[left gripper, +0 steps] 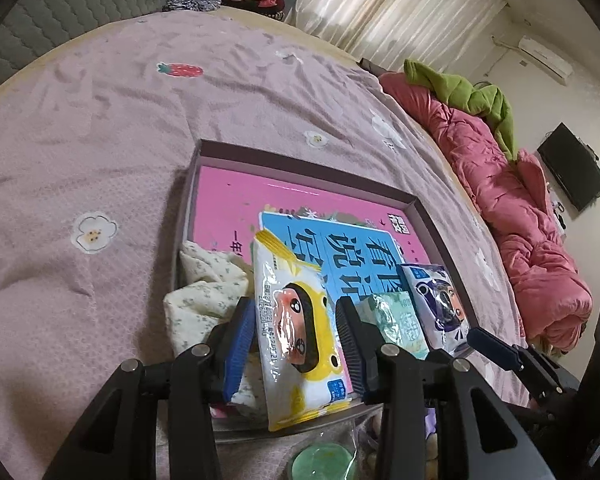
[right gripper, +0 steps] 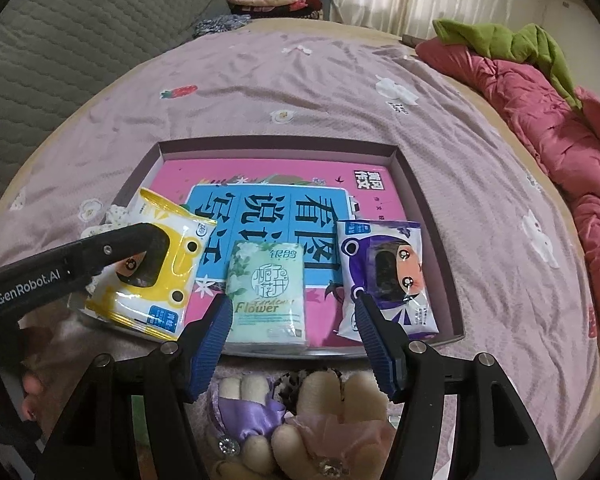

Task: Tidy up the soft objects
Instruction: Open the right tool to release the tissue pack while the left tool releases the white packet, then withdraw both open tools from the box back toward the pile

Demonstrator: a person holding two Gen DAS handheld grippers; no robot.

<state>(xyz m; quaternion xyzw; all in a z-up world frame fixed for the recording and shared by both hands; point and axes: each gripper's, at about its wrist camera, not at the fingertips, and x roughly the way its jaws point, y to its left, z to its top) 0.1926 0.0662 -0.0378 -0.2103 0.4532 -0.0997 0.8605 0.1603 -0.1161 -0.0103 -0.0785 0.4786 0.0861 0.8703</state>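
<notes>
A mauve bedspread fills both views, with a shallow tray at centre holding three tissue packs. Only the right wrist view shows plush toys at the bottom edge and fingers at lower left. The yellow pack lies between the left gripper pads, untouched by them. The right gripper, tilted downward, stands wide above the green pack, beside the purple pack.

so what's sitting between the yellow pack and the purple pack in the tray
The green tissue pack lies between the yellow pack and the purple pack, on the pink book in the tray. The right wrist view shows it best.
</notes>
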